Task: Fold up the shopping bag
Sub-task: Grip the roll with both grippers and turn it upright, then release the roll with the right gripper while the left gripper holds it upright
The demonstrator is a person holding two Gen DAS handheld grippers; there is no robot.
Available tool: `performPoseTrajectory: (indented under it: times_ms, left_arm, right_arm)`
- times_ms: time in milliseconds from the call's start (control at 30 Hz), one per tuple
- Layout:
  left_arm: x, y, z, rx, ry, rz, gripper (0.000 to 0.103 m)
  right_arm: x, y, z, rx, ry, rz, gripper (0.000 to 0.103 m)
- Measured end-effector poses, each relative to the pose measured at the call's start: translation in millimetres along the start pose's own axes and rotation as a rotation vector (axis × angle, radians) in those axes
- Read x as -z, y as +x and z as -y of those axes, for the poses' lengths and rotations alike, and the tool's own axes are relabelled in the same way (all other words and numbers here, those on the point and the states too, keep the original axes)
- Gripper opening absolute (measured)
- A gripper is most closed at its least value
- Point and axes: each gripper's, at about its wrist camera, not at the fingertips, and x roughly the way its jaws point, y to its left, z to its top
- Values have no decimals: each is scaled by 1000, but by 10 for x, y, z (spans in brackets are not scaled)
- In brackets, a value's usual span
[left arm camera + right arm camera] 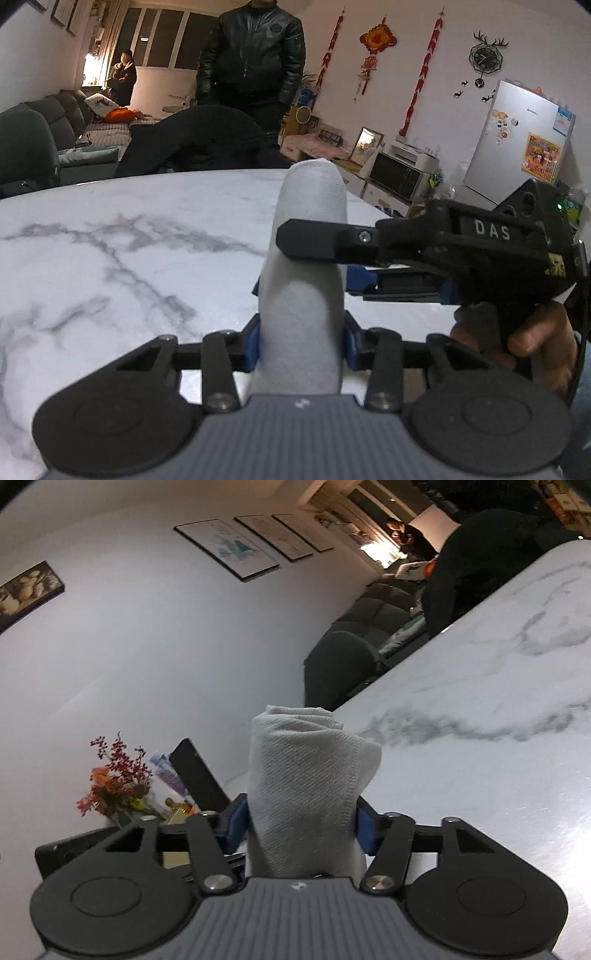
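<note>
Now we pinch the rolled shopping bag (306,280) in both the left gripper (302,341) and right gripper (301,821), above the marble table (110,236). Its long axis points forward along the left fingers; it's soft, woven white cloth, rolled into a cylinder.

You've got a white marble table (110,229) w/ grey veins filling the foreground. Behind it a person in a black jacket (255,55) stands facing you; a dark coat (195,140) lies heaped at the table's far edge. Far left, a grey sofa (62,110) w/ an orange cushion (120,115), and a 2nd person (125,75) by the lit window. On the right wall: red hangings (376,40), an antler clock (485,55), then a fridge (521,136) w/ stickers; a microwave (397,173) sits low beside it. In the right wrist view, framed pics (229,548) line the wall, and flowers (118,779) stand next to a dark tablet (197,775).
</note>
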Motion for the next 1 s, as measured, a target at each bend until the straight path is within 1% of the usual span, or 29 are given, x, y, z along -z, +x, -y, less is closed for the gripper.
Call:
performPoseTrajectory:
  times_ms: [100,200,333,433,500,567,600,667,767,867,1000]
  left_arm:
    - [4,-62,13,-18,15,-10,41]
    - [62,-121,102,-69,72,9,45]
    - [122,-225,155,-116,86,21,41]
    - [191,-379,153,-132,69,46,39]
    - [244,-480,148,-152,49,70,36]
    - [320,-616,136,-183,32,97,36]
    - [354,-690,120,-201,25,104,36]
    - [431,-872,72,-253,9,118,36]
    - [553,-1224,-59,-370,-28,142,36]
    - [679,-1612,-194,-450,-89,172,36]
    - [842,-2095,-228,-534,-108,209,36]
  right_arm:
    - [35,48,-88,-3,-27,-19,53]
    - [100,103,-220,-30,-57,-52,53]
    - [147,153,-380,-60,-84,-82,53]
    - [187,215,-468,-73,-102,-101,53]
    - [221,271,-551,-80,-127,-114,55]
    - [253,315,-633,-90,-153,-131,62]
    - [269,342,-673,-100,-158,-140,64]
    - [298,394,-725,-134,-166,-161,71]
    - [342,480,-812,-170,-187,-173,71]
    - [391,594,-857,-190,-195,-196,71]
    - [517,846,-962,-174,-239,-253,71]
